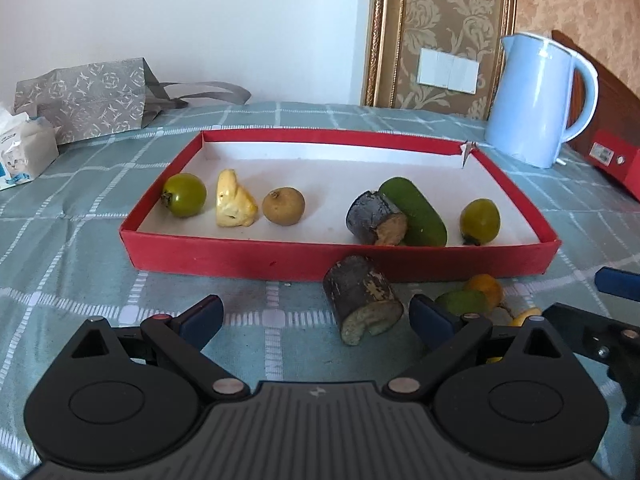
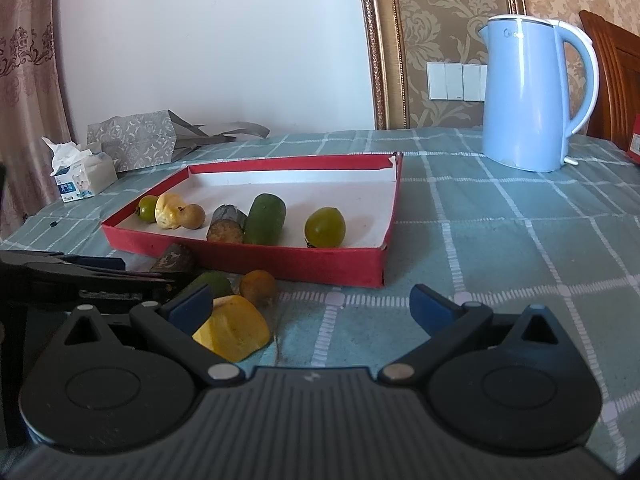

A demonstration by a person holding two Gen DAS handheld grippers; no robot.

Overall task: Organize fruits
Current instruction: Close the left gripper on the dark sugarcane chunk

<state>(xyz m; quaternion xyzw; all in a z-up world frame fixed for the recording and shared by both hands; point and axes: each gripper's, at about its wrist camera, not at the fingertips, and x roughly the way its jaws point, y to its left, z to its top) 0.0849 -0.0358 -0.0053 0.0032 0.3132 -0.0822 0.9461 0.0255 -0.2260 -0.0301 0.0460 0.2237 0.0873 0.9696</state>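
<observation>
We see a red tray (image 1: 256, 262) on the worktop (image 1: 80, 248), which has a green checked cloth on it. Six fruit pieces lie inside the tray. From the left wrist view they go, left to right: a round green fruit (image 1: 185, 195), a pale yellow piece (image 1: 234, 200), a small brown round fruit (image 1: 283, 206), a dark cut chunk (image 1: 376, 219) touching a long green fruit (image 1: 414, 212), and one more round green fruit (image 1: 480, 220) near the right end.

More fruit lies outside, just in front of the tray. A second dark chunk (image 1: 362, 305) sits close to the tray's front wall. Beside it are a green fruit (image 2: 212, 282), a small orange fruit (image 2: 259, 286) and a bright yellow piece (image 2: 234, 328). In the left wrist view these three are partly hidden behind one finger, so we can hardly make them out there.

Our left gripper (image 1: 316, 316) has its jaws wide open and holds nothing. The second dark chunk lies between its fingers, nearer the right one. Our right gripper (image 2: 312, 308) also has its jaws wide open and empty. The yellow piece sits right by its left finger, and we cannot tell if they touch.

Farther back stand a blue kettle (image 2: 528, 96), a grey paper bag (image 1: 86, 98) and a tissue pack (image 2: 82, 178). A red box (image 1: 612, 158) is cut off at the edge.
</observation>
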